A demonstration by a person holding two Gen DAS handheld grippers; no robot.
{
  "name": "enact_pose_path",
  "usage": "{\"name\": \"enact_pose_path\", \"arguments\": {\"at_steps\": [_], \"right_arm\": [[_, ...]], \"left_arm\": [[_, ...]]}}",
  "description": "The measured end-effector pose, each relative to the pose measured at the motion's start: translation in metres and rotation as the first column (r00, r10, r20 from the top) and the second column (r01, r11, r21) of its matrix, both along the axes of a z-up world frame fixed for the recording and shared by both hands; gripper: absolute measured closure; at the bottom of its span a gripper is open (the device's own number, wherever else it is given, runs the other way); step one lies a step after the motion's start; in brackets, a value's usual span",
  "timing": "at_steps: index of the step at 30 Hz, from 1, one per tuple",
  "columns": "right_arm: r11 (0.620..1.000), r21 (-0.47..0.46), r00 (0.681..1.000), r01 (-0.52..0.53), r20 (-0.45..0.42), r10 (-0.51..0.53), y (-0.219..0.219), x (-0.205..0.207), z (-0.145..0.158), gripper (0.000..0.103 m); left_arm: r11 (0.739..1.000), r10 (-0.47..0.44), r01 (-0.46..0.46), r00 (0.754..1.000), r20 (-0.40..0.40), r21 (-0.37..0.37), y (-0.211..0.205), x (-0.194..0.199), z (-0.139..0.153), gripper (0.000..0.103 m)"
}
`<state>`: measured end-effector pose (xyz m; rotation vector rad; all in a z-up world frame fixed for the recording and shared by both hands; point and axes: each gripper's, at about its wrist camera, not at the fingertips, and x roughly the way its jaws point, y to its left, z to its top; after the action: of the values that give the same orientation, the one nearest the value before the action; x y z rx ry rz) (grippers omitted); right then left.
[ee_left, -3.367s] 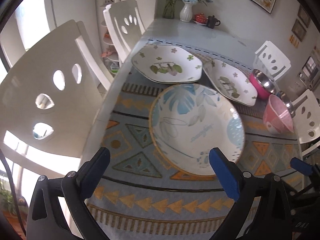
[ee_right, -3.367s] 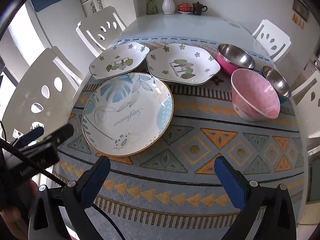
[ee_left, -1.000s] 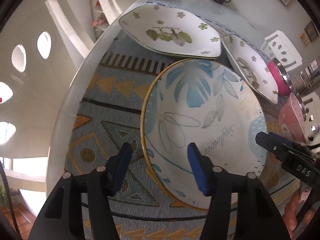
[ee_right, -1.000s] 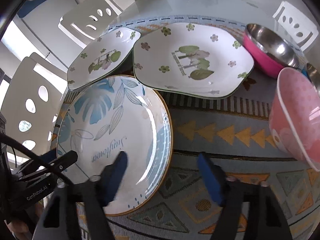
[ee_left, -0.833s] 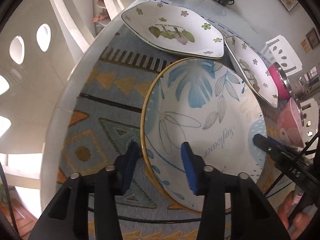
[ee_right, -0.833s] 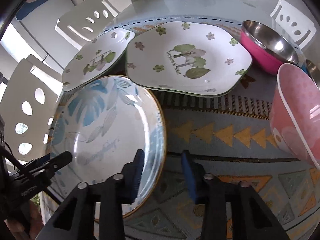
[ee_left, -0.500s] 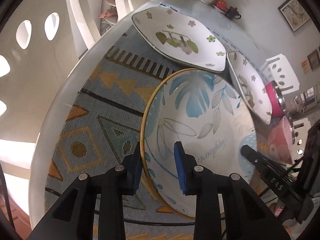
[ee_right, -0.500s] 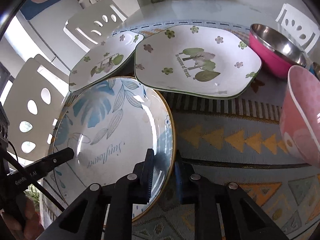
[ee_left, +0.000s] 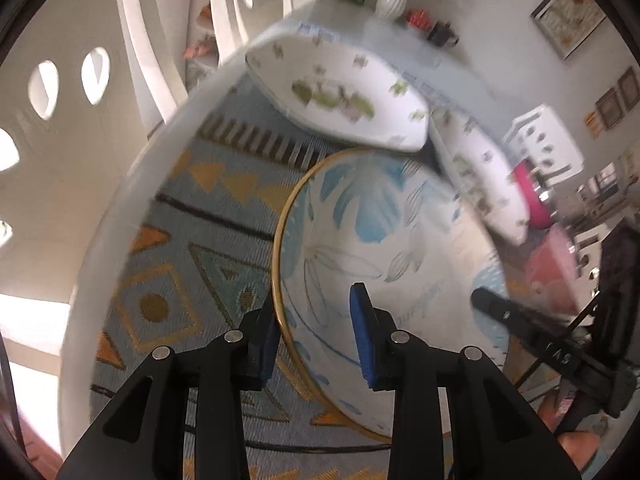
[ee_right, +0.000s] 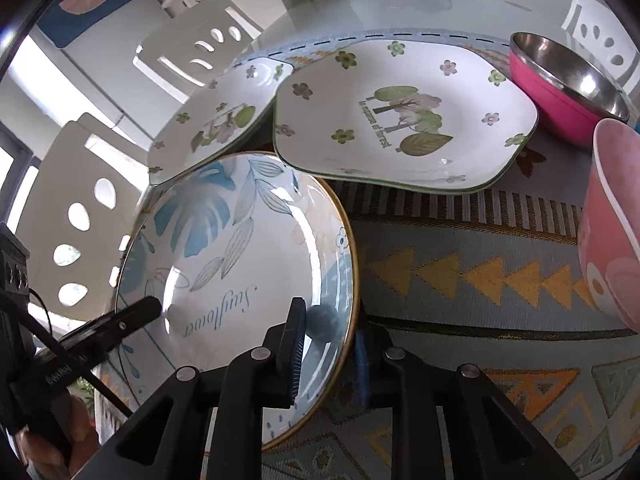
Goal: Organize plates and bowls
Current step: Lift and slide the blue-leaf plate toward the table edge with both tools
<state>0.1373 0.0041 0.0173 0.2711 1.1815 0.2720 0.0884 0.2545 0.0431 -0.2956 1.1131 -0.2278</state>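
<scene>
Two-handed pick-up of the blue-leaf plate (ee_right: pixel 240 256), which sat on the patterned mat (ee_right: pixel 460 280) just in front of the two floral plates (ee_right: pixel 404 120). The left gripper (ee_left: pixel 316 336) and right gripper (ee_right: pixel 328 344) had each just closed on opposite rims. Judged step: grasp secured. The next move likely called for a level, synchronised lift clear of the floral plates' overlapping edges.

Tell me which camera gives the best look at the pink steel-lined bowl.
The right wrist view: the pink steel-lined bowl is sharp there, with its shiny inside and pink wall visible behind the flowered plate. In the left wrist view it is only a blurred pink sliver near the right edge.
</scene>
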Motion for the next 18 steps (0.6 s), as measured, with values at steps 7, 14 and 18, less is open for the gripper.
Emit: {"name": "enact_pose_path", "arguments": {"at_steps": [7, 14, 18], "right_arm": [[0.999, 0.031, 0.999, -0.042, 0.021, 0.042, 0.000, -0.021, 0.018, 0.083], [0.999, 0.040, 0.999, -0.033, 0.031, 0.032, -0.006, -0.046, 0.032, 0.082], [0.999, 0.034, 0.999, -0.021, 0.050, 0.019, -0.008, -0.060, 0.046, 0.083]], "left_arm": [[0.996, -0.056, 0.049, 0.994, 0.099, 0.071, -0.008, -0.012, 0.028, 0.074], [0.994, -0.092, 0.081, 0.986, 0.142, 0.079, -0.011, -0.029, 0.041, 0.074], [0.985, -0.129, 0.107, 0.976, 0.176, 0.133, -0.019, -0.045, 0.051, 0.074]]}}
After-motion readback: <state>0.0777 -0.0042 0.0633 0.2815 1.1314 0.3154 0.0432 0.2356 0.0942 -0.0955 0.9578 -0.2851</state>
